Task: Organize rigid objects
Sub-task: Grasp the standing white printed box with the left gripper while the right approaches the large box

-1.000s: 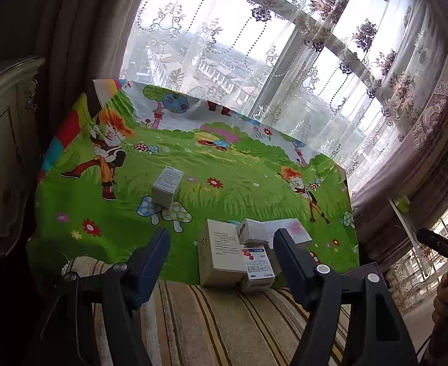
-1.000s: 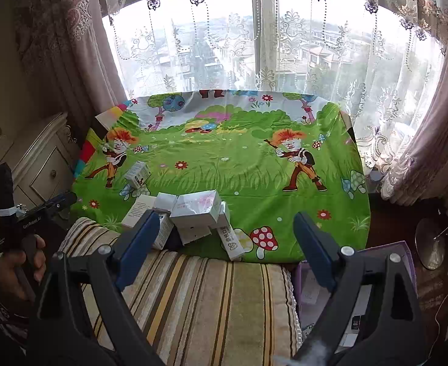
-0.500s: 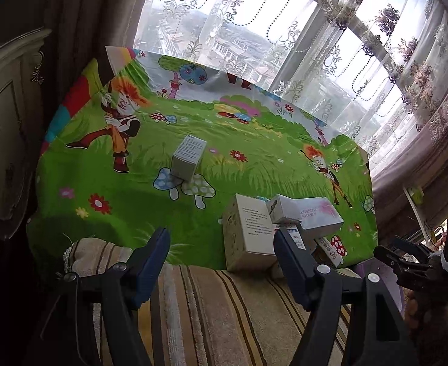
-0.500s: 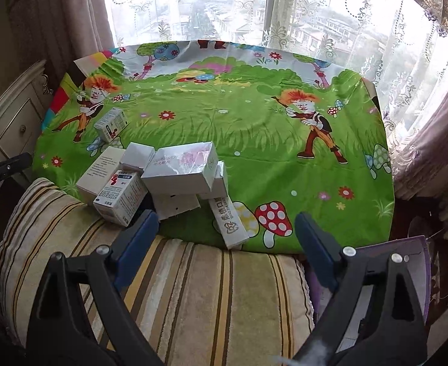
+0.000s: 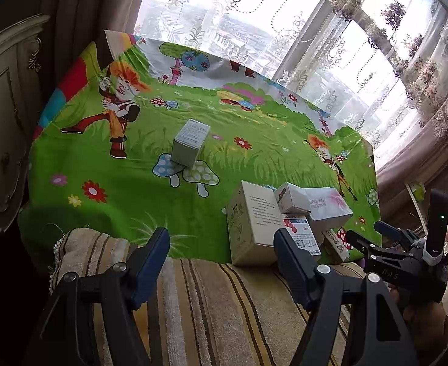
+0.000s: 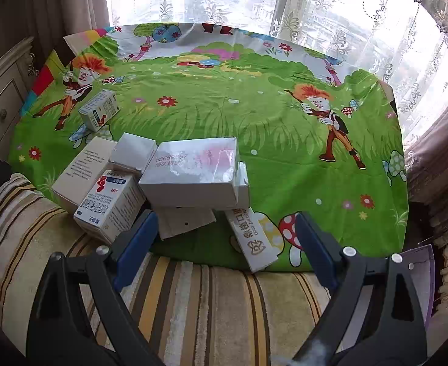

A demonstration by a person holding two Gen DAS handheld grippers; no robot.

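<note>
A pile of cartons lies at the near edge of the green cartoon cloth point(image 6: 224, 116). It holds a pink-white box point(image 6: 193, 170) on top, a blue-and-red medicine box point(image 6: 108, 204), a beige box point(image 6: 80, 170), a small white box point(image 6: 132, 152), a flat white box point(image 6: 184, 222) and a long white carton point(image 6: 254, 238). One lone box point(image 5: 190, 143) stands farther back on a mushroom print. My right gripper point(image 6: 224, 235) hovers open just before the pile, nothing between its fingers. My left gripper point(image 5: 221, 244) is open too, with the beige box point(image 5: 251, 222) just beyond its right finger point(image 5: 288, 259).
A striped cushion point(image 6: 193, 299) fills the near edge under both grippers. A cream dresser point(image 5: 1, 128) stands at the left, and lace curtains and a window run behind the cloth. A purple box point(image 6: 422, 262) sits low at the right. The right gripper point(image 5: 365, 231) shows beside the pile.
Both grippers have sunk and come closer to the pile, the right one more. The right gripper has moved into the left wrist view. Neither pair of jaws changed width.
</note>
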